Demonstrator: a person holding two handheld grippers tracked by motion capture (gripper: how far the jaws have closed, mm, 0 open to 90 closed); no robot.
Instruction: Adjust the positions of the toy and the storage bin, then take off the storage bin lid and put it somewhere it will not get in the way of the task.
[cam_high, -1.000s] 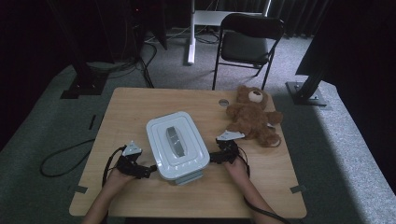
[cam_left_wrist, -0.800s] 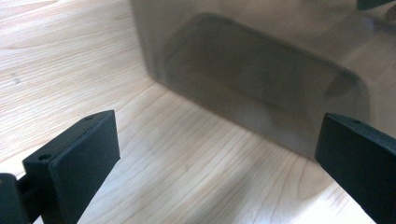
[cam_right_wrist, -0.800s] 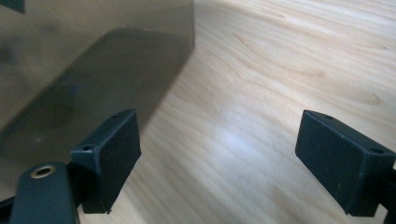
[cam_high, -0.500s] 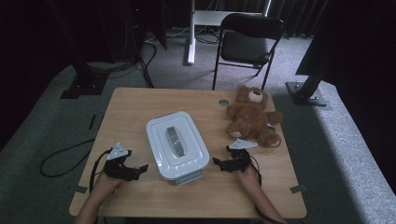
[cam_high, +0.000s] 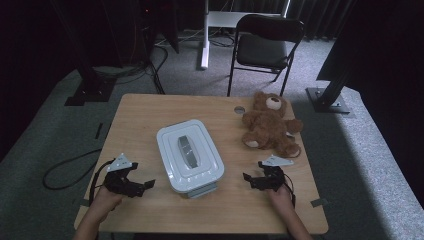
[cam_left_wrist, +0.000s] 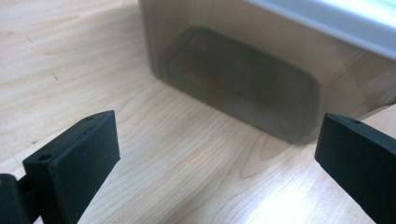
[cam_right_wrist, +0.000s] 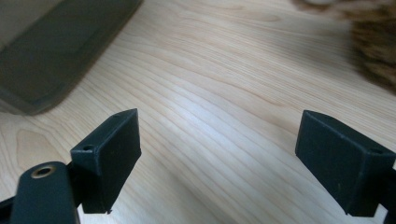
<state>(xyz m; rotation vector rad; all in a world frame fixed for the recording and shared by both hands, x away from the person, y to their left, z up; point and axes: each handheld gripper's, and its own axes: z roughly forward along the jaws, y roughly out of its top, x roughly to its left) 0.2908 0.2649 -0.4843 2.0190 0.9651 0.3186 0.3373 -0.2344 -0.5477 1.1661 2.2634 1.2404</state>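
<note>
Lidded box (cam_high: 190, 156) sits untouched between left tongs (cam_high: 146, 185) and right tongs (cam_high: 246, 178), both spread wide, empty.

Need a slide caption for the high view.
Two open hand-held grippers, left and right, flank a lidded white box beside a teddy bear.

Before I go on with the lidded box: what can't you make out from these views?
- Contents of the white lidded plastic box: high view, closed lid covers them; left gripper view, frosted wall blurs them.
- Lid latches: too small, high view.
- Brown plush teddy bear: cut off by the right gripper view's top edge.
- Both tongs, left and right, stand open.
</note>
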